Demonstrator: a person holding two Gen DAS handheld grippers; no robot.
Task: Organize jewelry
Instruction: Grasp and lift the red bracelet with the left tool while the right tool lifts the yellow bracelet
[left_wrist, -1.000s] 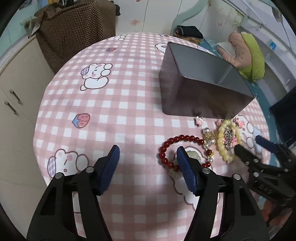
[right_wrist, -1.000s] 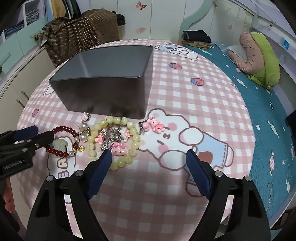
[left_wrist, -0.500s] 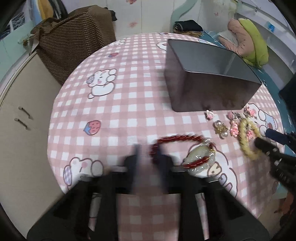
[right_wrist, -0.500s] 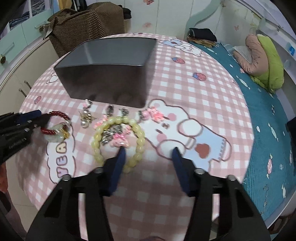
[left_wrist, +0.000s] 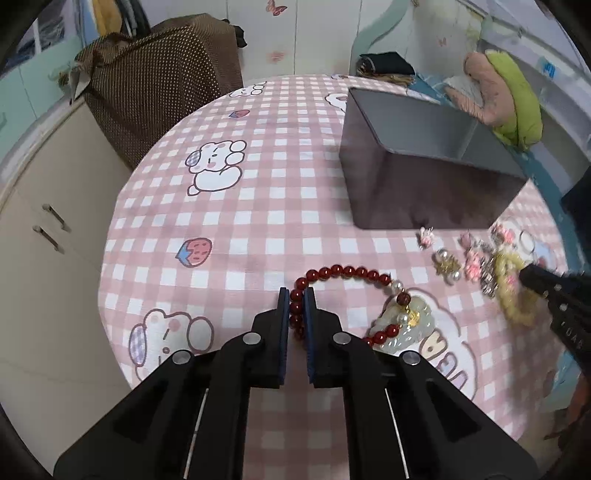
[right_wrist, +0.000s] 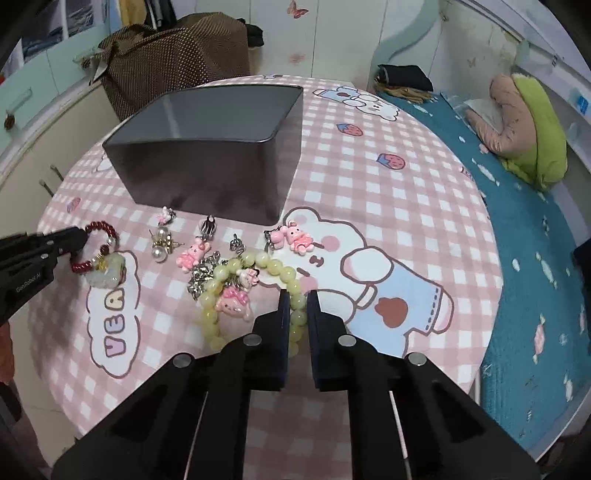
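Note:
My left gripper (left_wrist: 295, 295) is shut on the red bead bracelet (left_wrist: 343, 272), which carries a pale jade pendant (left_wrist: 404, 325) and lies on the pink checked tablecloth. My right gripper (right_wrist: 296, 299) is shut on the yellow-green bead bracelet (right_wrist: 273, 266) with pink charms. The left gripper also shows in the right wrist view (right_wrist: 75, 236) at the left, holding the red bracelet (right_wrist: 101, 227). The open grey metal box (right_wrist: 207, 147) stands just behind the jewelry.
Loose pieces lie in front of the box: pearl earrings (right_wrist: 161, 245), a pink bunny charm (right_wrist: 190, 254), a pink keychain (right_wrist: 293, 238) and a small clip (right_wrist: 207, 225). A brown dotted bag (left_wrist: 162, 85) stands behind the table. A bed with a teal sheet (right_wrist: 517, 236) is on the right.
Both grippers were open above the jewelry. They moved down and closed, the left on the red bracelet, the right on the yellow-green bracelet. Both bracelets have shifted a little.

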